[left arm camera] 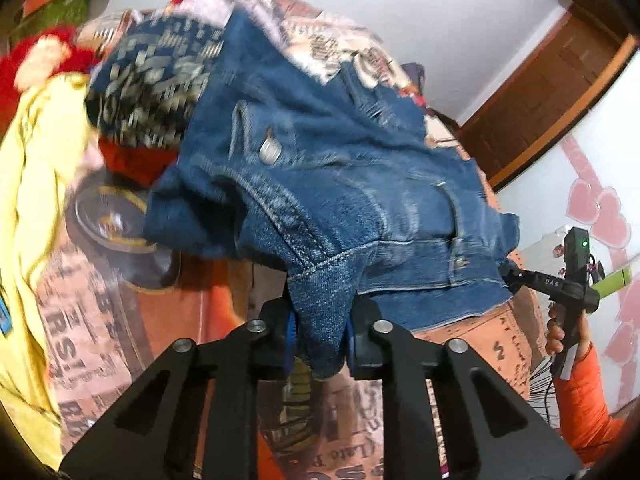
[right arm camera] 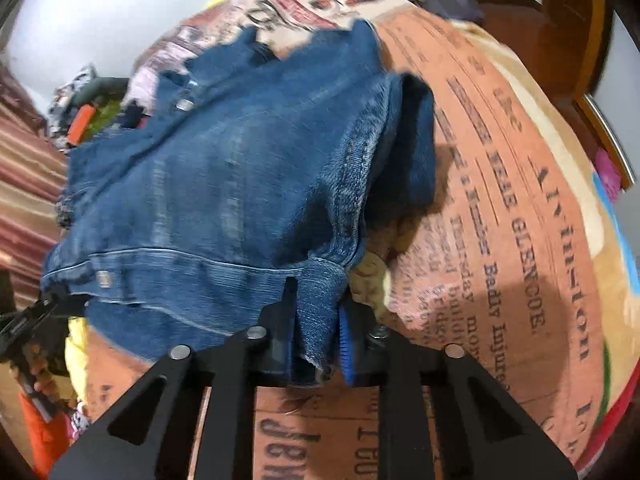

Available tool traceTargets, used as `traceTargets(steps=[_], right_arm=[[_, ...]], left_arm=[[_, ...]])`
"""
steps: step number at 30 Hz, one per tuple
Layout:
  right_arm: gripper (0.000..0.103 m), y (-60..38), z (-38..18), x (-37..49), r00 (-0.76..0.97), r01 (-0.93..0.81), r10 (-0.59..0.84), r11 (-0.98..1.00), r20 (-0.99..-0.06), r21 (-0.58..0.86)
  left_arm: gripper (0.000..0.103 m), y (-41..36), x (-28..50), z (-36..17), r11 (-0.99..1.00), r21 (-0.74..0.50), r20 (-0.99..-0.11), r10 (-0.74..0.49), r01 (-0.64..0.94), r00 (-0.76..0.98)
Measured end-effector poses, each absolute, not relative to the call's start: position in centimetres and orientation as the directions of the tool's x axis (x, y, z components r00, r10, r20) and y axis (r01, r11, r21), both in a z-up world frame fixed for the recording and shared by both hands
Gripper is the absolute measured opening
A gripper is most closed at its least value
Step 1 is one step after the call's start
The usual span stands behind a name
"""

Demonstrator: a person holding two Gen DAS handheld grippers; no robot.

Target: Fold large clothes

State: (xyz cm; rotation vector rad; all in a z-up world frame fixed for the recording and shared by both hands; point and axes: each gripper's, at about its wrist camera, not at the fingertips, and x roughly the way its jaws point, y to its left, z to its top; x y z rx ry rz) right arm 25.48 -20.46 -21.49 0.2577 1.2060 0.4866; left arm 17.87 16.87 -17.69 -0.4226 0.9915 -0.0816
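A blue denim jacket (left arm camera: 320,168) with metal buttons hangs lifted above the bed, stretched between both grippers. My left gripper (left arm camera: 320,336) is shut on one bottom corner of the jacket hem. My right gripper (right arm camera: 320,344) is shut on the other hem corner; the jacket also shows in the right wrist view (right arm camera: 224,184). The right gripper shows at the right edge of the left wrist view (left arm camera: 516,276), clamped on the hem. The left gripper shows at the left edge of the right wrist view (right arm camera: 48,304).
The bed is covered by an orange newspaper-print blanket (right arm camera: 500,208). A yellow garment (left arm camera: 36,208), a dark blue patterned garment (left arm camera: 152,80) and red cloth (left arm camera: 132,160) lie at its left. A wooden door (left arm camera: 552,92) stands behind.
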Motion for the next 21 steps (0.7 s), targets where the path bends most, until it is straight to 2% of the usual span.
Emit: traceTargets(steps=[8,13,18,21], right_arm=[[0.012,-20.1,-13.8,27.9,0.416,-0.296,0.579,0.815,-0.701,0.497],[0.012,-19.2,-10.4,31.5,0.506,-0.308,0.573,0.818,-0.644,0.486],[0.011,-19.1,-10.9,36.2,0.557,-0.235,0.524,0.844,-0.645,0.483],[0.011,-18.6,-13.3,39.4,0.541,-0.182,0.497,0.857,-0.678,0.482]], left_arm=[[0.015,17.6,20.9,-11.5,0.879,-0.475,-0.671,-0.34,-0.03,0.659],[0.015,18.8,25.2,-9.5,0.882,-0.469,-0.648,-0.307,-0.048,0.697],[0.015,21.9,30.7,-11.6,0.861,-0.48,-0.679,-0.244,-0.167,0.692],[0.015,23.6,33.4,-14.4,0.841,-0.49,-0.71,-0.23,-0.231,0.666]])
